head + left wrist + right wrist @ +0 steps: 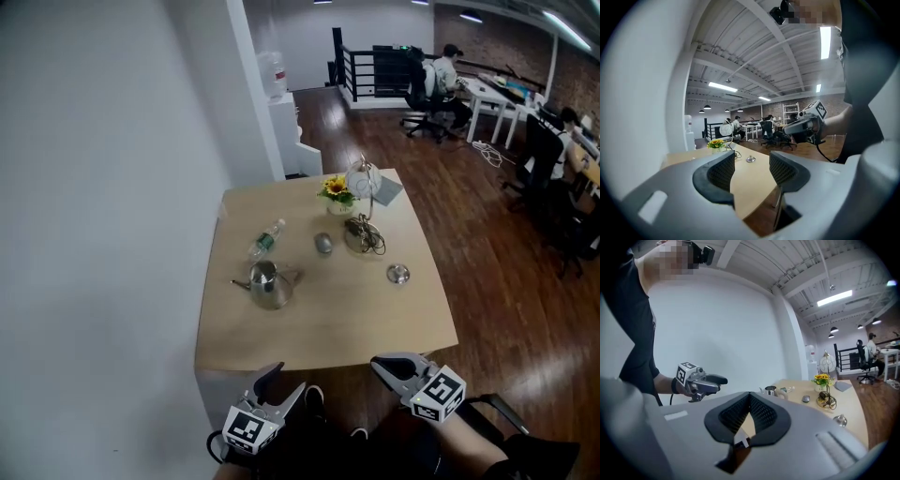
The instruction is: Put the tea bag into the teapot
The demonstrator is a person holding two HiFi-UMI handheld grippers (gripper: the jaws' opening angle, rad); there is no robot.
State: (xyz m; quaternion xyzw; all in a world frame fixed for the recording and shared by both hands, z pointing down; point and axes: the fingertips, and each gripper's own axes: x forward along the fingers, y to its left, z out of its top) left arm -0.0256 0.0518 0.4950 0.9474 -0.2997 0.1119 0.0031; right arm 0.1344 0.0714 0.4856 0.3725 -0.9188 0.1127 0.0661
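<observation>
Grippers hang short of the near edge of the table [328, 323], neither one over the top. The left gripper [751, 171] has its 2 ribbed dark pads standing apart with only air between them. The right gripper [749, 402] is pinched fully together on nothing.

Past the near edge, toward the left edge, stands the teapot [269, 284]. It is small, polished steel, with a rounded belly, a spout and a handle, hard and likely slick. Near the right edge lies a small shiny knobbed disc [398, 274], probably its lid.

Mid-table are a clear plastic bottle [266, 239] on its side, a grey pebble-like lump [323, 244] and a tangle of thin cord [365, 235]. Toward the far edge is a vase of yellow flowers [337, 194].

The tea bag I cannot pick out for certain; it is too small to tell here. By judgement it will be feather-light, soft paper, easily torn or crushed. The string, tag or top seam is the place to pinch it, gently.
</observation>
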